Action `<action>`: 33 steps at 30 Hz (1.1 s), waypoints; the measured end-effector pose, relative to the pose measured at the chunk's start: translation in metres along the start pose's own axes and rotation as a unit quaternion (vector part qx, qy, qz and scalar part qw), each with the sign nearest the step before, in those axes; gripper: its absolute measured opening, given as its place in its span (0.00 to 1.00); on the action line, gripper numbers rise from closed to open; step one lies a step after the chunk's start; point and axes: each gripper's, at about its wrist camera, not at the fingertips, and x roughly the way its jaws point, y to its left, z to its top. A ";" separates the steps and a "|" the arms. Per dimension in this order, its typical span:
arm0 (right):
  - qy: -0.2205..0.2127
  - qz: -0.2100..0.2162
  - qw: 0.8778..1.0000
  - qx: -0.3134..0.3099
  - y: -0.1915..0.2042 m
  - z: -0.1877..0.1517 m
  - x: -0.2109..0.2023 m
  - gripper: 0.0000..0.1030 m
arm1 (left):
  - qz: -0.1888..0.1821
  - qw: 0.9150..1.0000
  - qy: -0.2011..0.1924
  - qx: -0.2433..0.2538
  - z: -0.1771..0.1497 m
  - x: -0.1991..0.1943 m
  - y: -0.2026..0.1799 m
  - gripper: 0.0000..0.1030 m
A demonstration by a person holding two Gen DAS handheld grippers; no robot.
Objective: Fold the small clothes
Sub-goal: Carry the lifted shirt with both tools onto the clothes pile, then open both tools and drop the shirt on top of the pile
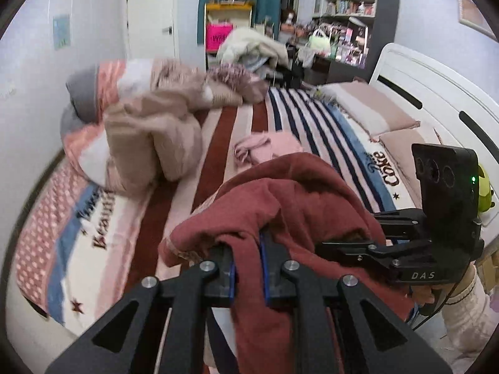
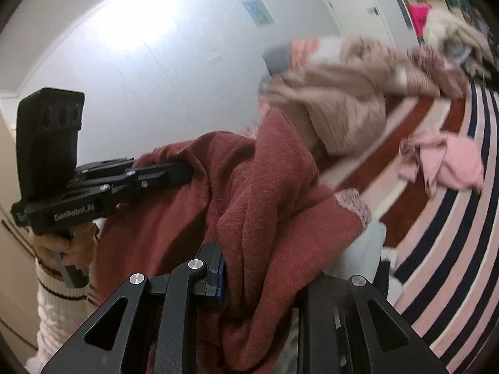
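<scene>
A dark red fleece garment (image 1: 280,205) hangs in the air between both grippers, above the striped bed (image 1: 224,143). My left gripper (image 1: 248,268) is shut on one edge of it; the cloth drapes over its fingers. It also shows in the right wrist view (image 2: 187,173), with its fingertips buried in the garment (image 2: 259,193). My right gripper (image 2: 249,268) is shut on another edge; its right finger is hidden by the cloth. It shows from the side in the left wrist view (image 1: 324,246). A crumpled pink garment (image 1: 265,148) lies on the bed beyond (image 2: 443,162).
A heaped beige and pink quilt (image 1: 149,124) lies at the bed's left side against the wall. Pillows (image 1: 368,109) and a white headboard (image 1: 430,93) are on the right. Cluttered shelves (image 1: 343,15) and a clothes pile (image 1: 252,46) stand past the bed's far end.
</scene>
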 end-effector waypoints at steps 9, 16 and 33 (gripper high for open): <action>0.049 0.013 0.998 0.031 -0.027 -0.013 0.046 0.19 | -0.048 0.998 0.017 -0.041 -0.021 0.048 0.048 0.23; 0.050 -0.016 0.999 -0.014 -0.010 -0.004 0.033 0.38 | -0.043 0.998 -0.026 -0.041 -0.024 0.016 0.043 0.66; 0.014 -0.039 0.999 -0.028 -0.009 -0.005 -0.036 0.64 | -0.038 0.998 -0.046 -0.004 -0.069 -0.040 0.015 0.84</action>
